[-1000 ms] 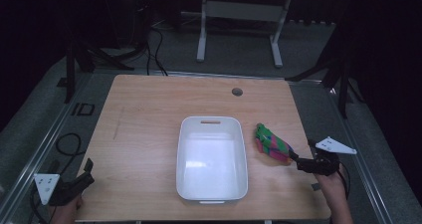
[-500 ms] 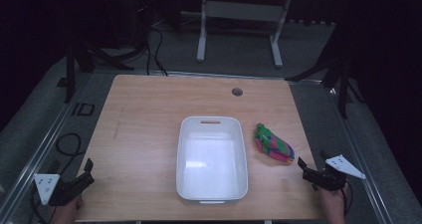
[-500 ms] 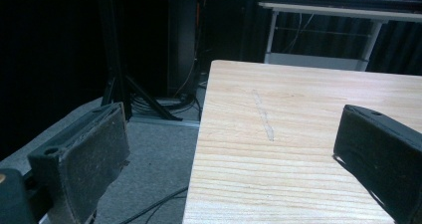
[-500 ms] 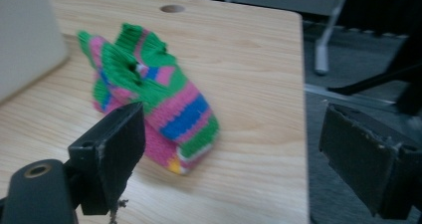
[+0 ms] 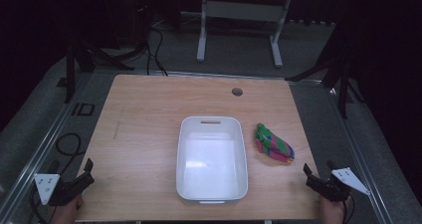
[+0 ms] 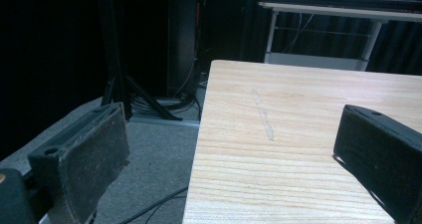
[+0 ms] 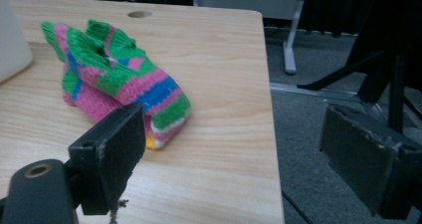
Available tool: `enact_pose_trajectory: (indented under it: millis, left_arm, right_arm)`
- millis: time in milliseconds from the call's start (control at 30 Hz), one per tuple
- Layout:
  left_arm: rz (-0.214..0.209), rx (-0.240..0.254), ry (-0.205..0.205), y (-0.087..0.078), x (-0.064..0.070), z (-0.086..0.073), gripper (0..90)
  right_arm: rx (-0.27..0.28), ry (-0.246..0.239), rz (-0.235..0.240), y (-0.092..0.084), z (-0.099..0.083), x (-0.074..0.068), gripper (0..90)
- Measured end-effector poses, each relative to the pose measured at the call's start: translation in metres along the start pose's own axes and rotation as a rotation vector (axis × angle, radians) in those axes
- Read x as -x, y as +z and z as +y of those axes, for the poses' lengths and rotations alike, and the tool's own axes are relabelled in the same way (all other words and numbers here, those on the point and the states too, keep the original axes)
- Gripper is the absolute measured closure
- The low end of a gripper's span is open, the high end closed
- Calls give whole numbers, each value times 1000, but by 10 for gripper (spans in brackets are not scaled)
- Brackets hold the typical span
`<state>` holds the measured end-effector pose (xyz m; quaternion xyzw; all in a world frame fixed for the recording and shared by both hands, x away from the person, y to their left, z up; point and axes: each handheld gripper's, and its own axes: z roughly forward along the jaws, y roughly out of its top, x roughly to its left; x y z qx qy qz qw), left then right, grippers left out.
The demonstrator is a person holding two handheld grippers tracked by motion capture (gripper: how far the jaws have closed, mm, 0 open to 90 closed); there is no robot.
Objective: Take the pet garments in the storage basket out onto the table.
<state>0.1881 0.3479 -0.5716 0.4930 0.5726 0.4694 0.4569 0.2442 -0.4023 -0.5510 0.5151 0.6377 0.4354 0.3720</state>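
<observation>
A: Beside the white tub [image 5: 211, 194], on its right, the knitted sock bundle [image 5: 272, 143] lies on the table [image 5: 149, 114]. Right gripper [image 5: 315, 176] has backed off to the near edge since a second ago, jaws apart, empty.
B: Left gripper [image 5: 85, 171]?
A: Near-left corner, jaws apart, unmoved. Looks like a release; bundle isn't in the tub.

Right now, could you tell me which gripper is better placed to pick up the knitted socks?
The right gripper. It sits open at the table's near right corner, close to the knitted socks, which lie just ahead of its jaws in the right gripper view. The left gripper is across the white tub, at the far corner.
</observation>
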Motion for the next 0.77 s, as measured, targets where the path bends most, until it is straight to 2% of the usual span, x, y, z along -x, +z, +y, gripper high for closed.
enact_pose_trajectory:
  millis: [100, 133, 333, 533, 767]
  left_arm:
    - [0, 1, 0, 0, 0, 0, 14]
    - [2, 0, 0, 0, 0, 0, 14]
    - [2, 0, 0, 0, 0, 0, 13]
    - [3, 1, 2, 0, 0, 0, 13]
    - [3, 2, 1, 0, 0, 0, 14]
  right_arm:
    - [-2, 4, -7, 0, -3, 1, 112]
    - [-4, 20, -5, -1, -6, 3, 112]
    - [31, 30, 2, -3, -7, 4, 124]
    - [60, 70, -9, -5, -8, 7, 129]
    - [44, 51, -7, -3, -7, 5, 133]
